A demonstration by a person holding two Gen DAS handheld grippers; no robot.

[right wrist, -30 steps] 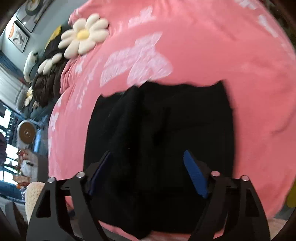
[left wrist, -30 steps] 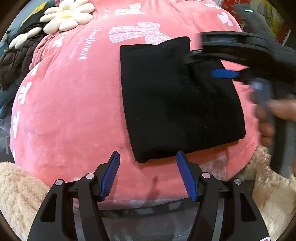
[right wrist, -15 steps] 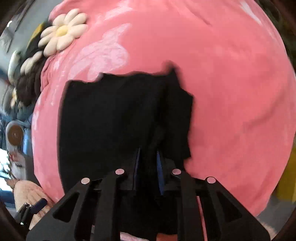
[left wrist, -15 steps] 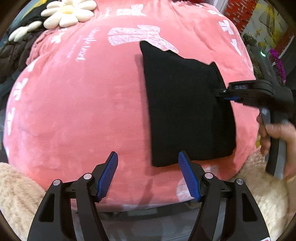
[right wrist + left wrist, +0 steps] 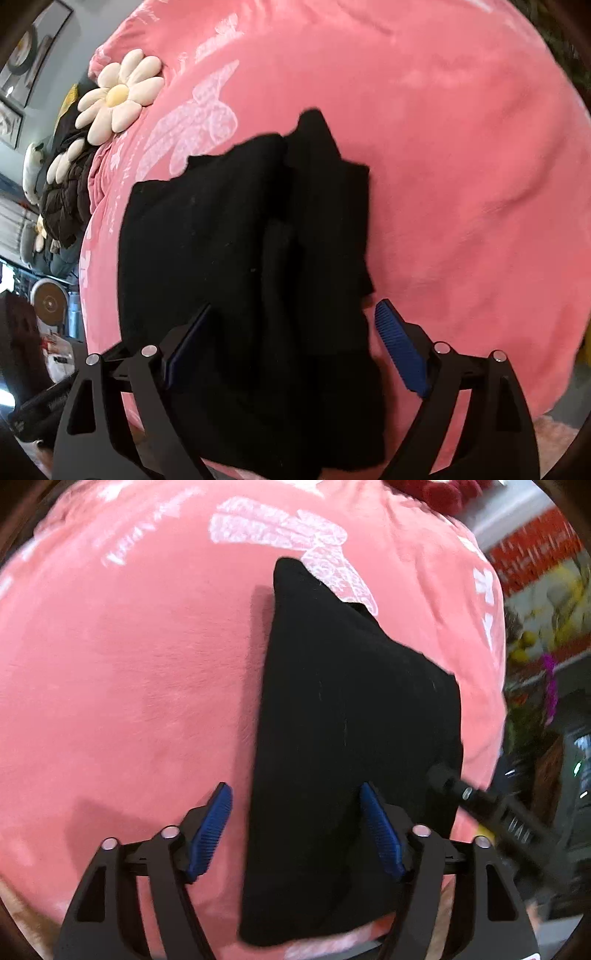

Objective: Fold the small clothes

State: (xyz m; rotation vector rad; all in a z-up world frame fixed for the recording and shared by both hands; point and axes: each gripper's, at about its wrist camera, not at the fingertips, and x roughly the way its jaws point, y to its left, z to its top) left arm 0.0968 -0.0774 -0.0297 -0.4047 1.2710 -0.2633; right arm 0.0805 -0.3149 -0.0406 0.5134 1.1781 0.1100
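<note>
A folded black garment (image 5: pixel 351 720) lies on a pink plush blanket (image 5: pixel 129 664). My left gripper (image 5: pixel 295 827) is open, its blue pads straddling the garment's near left edge just above it. In the right wrist view the same black garment (image 5: pixel 240 258) shows a bunched fold on its right side. My right gripper (image 5: pixel 295 343) is open over the garment's near edge, holding nothing. The right gripper's tip also shows blurred in the left wrist view (image 5: pixel 454 782) at the garment's right edge.
A white daisy-shaped cushion (image 5: pixel 118 96) and a dark brown quilted jacket (image 5: pixel 66 195) lie at the blanket's far left. Beige fluffy fabric (image 5: pixel 554 428) borders the blanket's near edge. Room clutter and flowers (image 5: pixel 546 672) stand beyond the right edge.
My right gripper, shut on the garment's edge half a second ago, has opened and let it go. My left gripper has moved forward over the garment's near left edge.
</note>
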